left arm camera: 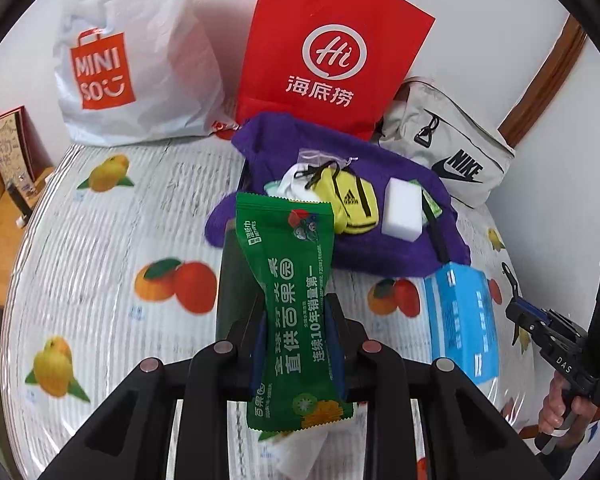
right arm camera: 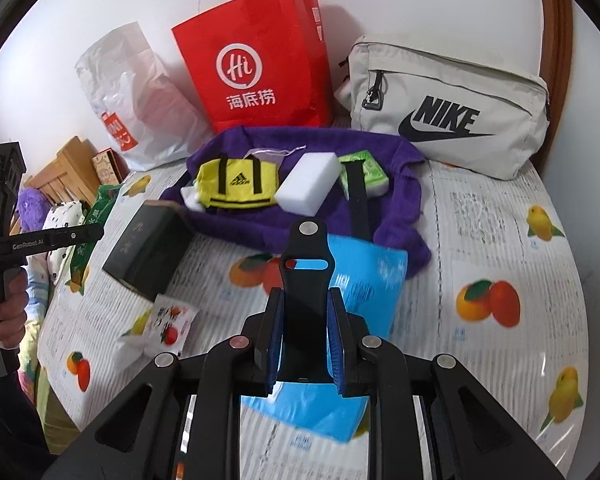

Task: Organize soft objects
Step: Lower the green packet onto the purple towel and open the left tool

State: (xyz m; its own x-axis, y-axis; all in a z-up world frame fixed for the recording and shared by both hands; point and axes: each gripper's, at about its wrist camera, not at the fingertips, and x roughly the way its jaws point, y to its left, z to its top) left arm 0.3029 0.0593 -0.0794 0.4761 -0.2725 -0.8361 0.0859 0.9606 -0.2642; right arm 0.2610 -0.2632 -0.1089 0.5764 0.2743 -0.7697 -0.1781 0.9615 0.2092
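- We see a desk covered in a fruit-print cloth, with a purple towel spread near its far side; on the towel lie a yellow pouch, a white sponge and a small green pack. Crowding more onto it could push these off its edge.
- Behind the towel stand a red paper bag, a white plastic bag and a grey Nike pouch. Reaching past the towel could tip the upright red bag.
- A blue packet lies on the desk just in front of the towel, beneath our right tool; lowering here could snag it.
- A black box sits at the towel's left corner, close to the desk edge, where a knock could send it off.
- Our left tool is clamped on a green wet-wipe pack at its pinched middle, held above the desk; both ends hang free, and the slick wrapper could slide out.
- Our right tool is clamped on a black strap that stands up between the fingers; it could flop sideways and catch things.
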